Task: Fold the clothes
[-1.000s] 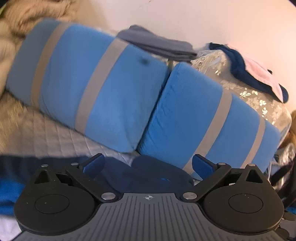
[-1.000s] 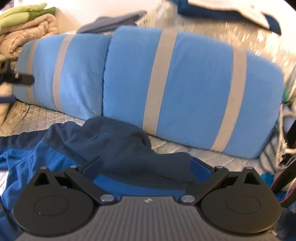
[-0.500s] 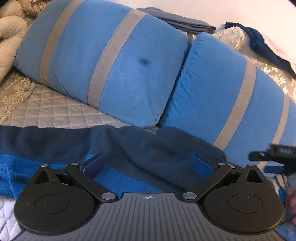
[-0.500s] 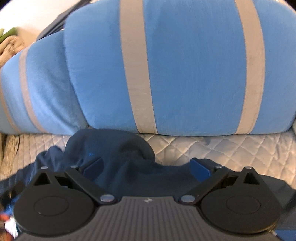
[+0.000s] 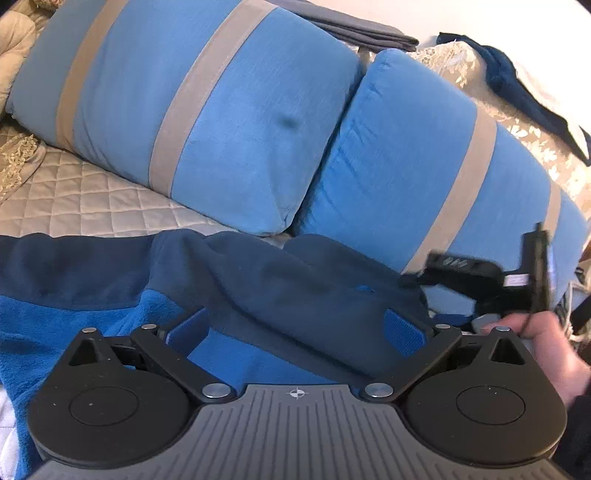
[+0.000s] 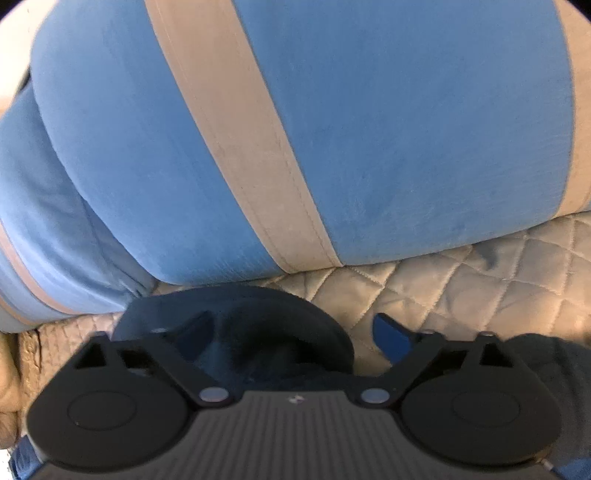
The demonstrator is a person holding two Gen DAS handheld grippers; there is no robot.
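**Fleece garment on quilted bed, both grippers low over it**

Fleece garment (image 5: pixel 229 288), one item, lay spread on the quilted bedcover (image 5: pixel 92 206) in front of two pillows. Its fabric was soft and napped, in two tones: navy across the upper part and bright blue below. A rounded navy portion, hood-like in shape, bulged at its far edge, just beside the pillows.

At the left of the left wrist view, beige lace-edged bedding (image 5: pixel 18 162) bordered the cover. The left pillow (image 5: pixel 207 122) and the right pillow (image 5: pixel 413 177) were plump, blue and velvety, each crossed by grey bands, and touched along one seam. Folded grey cloth (image 5: pixel 362 31) rested behind them; a dark blue cloth (image 5: pixel 517 92) lay on a floral cream cover at the right.

The left gripper (image 5: pixel 293 328) held its two blue-padded jaws wide apart above the garment, gripping nothing; contact with the fabric could not be judged.

The right gripper (image 6: pixel 291 339), carried by a hand (image 5: pixel 546 347), had just been closing. Its jaws stood part open with the rounded navy fold (image 6: pixel 258 314) between them; the left pad lay against the fleece, the right pad stood clear of it over the bedcover.
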